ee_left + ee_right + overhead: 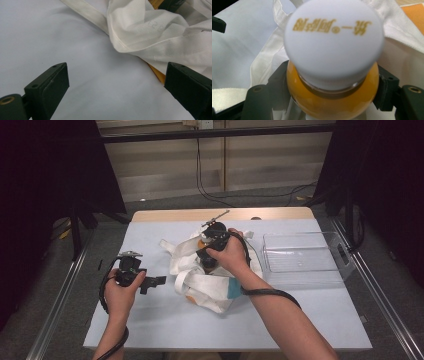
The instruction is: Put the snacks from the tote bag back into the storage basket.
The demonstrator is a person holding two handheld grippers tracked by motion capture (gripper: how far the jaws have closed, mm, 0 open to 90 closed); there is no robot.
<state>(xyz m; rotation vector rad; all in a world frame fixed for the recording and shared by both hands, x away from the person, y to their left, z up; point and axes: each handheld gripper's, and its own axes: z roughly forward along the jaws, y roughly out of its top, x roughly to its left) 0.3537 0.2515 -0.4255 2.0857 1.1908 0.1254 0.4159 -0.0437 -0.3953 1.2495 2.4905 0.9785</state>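
While the right gripper (332,100) clamps the orange bottle (332,100) below its white cap (333,42) amid the white cloth bag (210,285) at the table's (300,320) middle, the left gripper (117,82) gapes wide near the left edge, holding nothing.

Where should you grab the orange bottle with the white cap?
Grip the bottle on its rounded shoulder just under the cap, jaws on opposite sides. The cap flares wider than the neck, so it probably stops any slipping. The right gripper already straddles that spot.
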